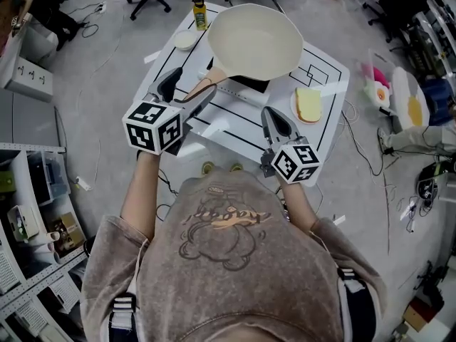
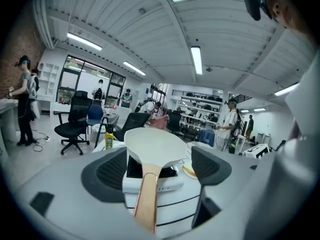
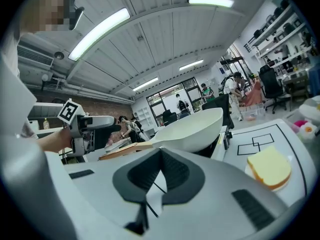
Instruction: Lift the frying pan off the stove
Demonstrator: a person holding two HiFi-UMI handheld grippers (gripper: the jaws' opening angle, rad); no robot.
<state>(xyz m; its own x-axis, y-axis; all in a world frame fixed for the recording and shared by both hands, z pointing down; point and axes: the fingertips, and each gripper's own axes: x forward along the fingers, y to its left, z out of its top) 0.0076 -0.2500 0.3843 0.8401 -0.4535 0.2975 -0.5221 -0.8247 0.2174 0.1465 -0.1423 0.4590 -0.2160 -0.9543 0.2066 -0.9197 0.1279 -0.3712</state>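
Two entries | left gripper (image 2: 160,170): jaws wide apart astride frying pan (image 1: 255,41) handle (image 2: 146,194), not gripping | right gripper (image 3: 159,176): closed, empty | risk: one-sided handle grip may tilt pan, scraping stove (image 2: 172,184).

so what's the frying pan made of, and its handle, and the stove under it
Frying pan: cream, matte and even inside, so probably a ceramic-style coating over metal; the base metal doesn't show. Handle: tan with a soft sheen, likely wood or a wood-look finish. Stove: smooth white casing, seemingly plastic, with a dark top.
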